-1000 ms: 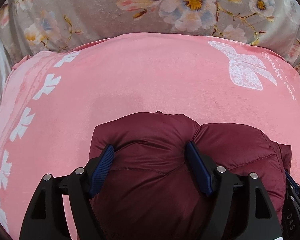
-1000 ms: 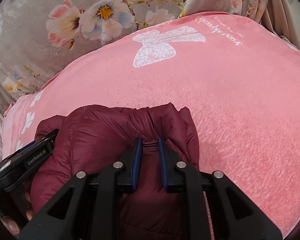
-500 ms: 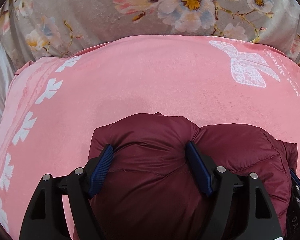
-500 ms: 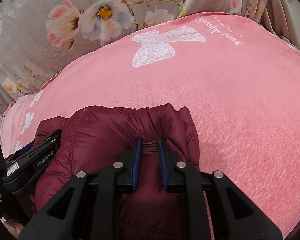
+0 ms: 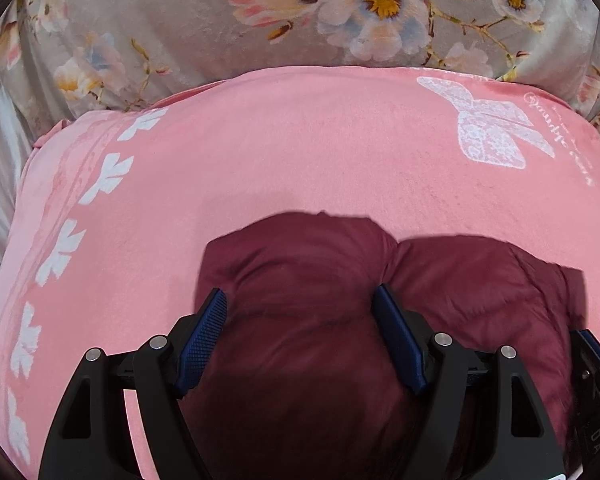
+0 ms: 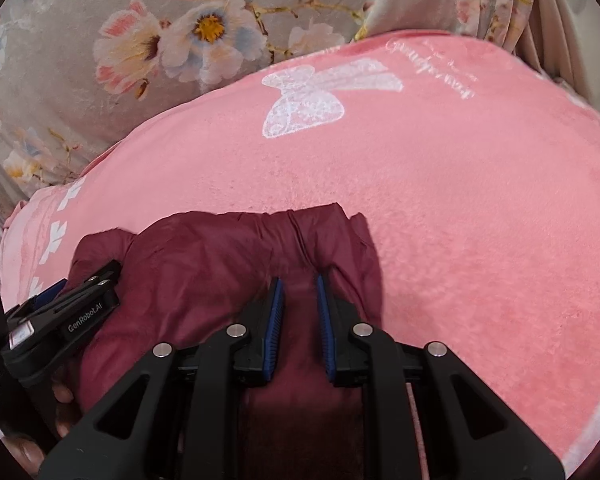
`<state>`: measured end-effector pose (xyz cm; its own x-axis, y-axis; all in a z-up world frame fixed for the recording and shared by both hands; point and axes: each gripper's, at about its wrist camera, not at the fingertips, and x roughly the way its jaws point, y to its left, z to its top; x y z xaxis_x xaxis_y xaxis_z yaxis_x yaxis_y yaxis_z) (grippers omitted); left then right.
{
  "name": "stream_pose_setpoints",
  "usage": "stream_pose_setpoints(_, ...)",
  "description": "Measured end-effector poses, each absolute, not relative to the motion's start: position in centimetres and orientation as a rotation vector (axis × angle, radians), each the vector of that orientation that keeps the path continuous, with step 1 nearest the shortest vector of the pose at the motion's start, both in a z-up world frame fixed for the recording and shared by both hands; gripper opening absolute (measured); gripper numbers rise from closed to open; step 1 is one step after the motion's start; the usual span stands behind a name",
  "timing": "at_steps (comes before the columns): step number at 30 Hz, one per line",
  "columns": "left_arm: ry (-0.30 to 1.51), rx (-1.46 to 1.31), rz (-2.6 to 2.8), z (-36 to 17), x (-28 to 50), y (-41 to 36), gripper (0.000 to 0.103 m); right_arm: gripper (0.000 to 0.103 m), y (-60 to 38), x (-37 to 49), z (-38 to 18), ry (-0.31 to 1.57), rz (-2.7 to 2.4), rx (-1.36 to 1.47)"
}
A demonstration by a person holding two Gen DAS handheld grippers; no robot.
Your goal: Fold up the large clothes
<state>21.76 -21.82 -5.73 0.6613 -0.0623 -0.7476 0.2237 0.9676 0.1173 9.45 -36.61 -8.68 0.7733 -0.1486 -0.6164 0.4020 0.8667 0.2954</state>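
Note:
A dark red puffer jacket [image 5: 308,272] is bunched on a pink blanket [image 5: 300,152]. My left gripper [image 5: 300,304] holds a thick puffy fold of the jacket between its wide-set blue pads. My right gripper [image 6: 298,292] is shut on a thinner fold of the jacket [image 6: 220,256] near its gathered edge. The left gripper [image 6: 60,312] shows at the left of the right wrist view, on the jacket. The right gripper's edge [image 5: 592,372] shows at the far right of the left wrist view.
The pink blanket [image 6: 460,200] has a white bow print [image 6: 312,96] and a row of white leaf marks [image 5: 68,248] along its left edge. A grey floral sheet [image 5: 300,12] lies beyond it. A hand [image 6: 60,400] shows at lower left.
Both grippers have pulled the jacket a little toward the near side. The fabric edge by the right gripper has flattened out. Both grips are unchanged.

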Motion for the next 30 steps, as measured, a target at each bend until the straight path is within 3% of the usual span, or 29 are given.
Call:
stream_pose_setpoints(5,0.842,0.211,-0.211,-3.6,16.4,-19.1,0.073,0.02,-35.2,3.5,-8.2,0.651,-0.297,0.412)
stream_pose_setpoints(12,0.884,0.264,-0.204,-6.3,11.5,-17.9,0.074,0.024,-33.7,0.6,-12.0,0.73,-0.297,0.409)
stream_pose_setpoints(21,0.851,0.284,-0.173,-7.3,10.4,-18.0,0.075,0.036,-34.0,-0.4,-14.0,0.689,-0.288,0.476)
stream_pose_setpoints(30,0.832,0.301,-0.162,-7.7,10.2,-18.1,0.075,0.038,-33.9,-0.6,-14.0,0.669,-0.285,0.479)
